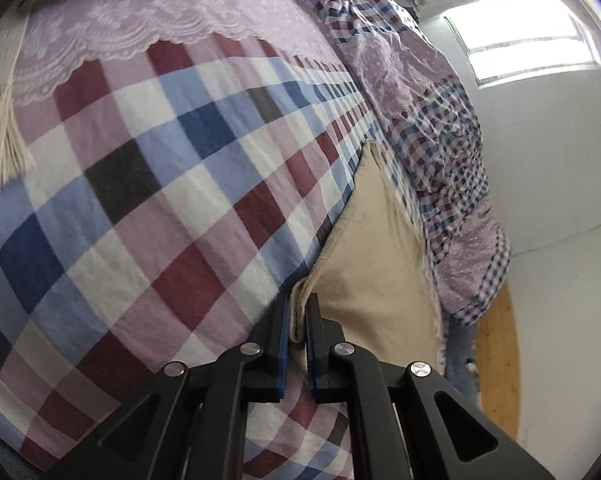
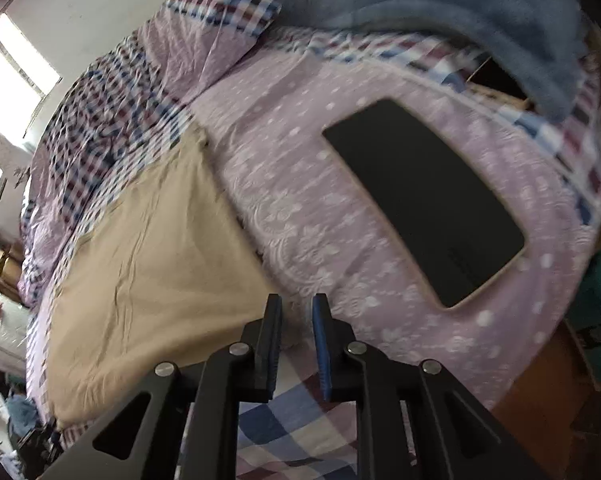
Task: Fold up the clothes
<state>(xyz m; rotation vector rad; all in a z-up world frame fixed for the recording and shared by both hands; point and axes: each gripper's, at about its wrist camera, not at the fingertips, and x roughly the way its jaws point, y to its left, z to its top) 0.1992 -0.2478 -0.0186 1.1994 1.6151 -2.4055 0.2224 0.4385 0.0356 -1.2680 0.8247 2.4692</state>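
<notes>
The left gripper (image 1: 298,312) is clamped on a folded corner of the beige garment (image 1: 364,256), which lies flat on the checked bedspread (image 1: 160,184). The right gripper (image 2: 297,312) stands slightly parted, gripping nothing, just beside the garment's edge.

We see a beige cloth (image 1: 364,264) lying on a bedsheet (image 1: 148,184) checked in maroon, blue, lilac, white and grey. The lilac cover (image 2: 300,200) carries white dots and lace patterning. On it rests a black tablet (image 2: 424,200). The blanket (image 2: 440,4) is grey-blue. Both sets of gripper fingers are black with blue pads.
</notes>
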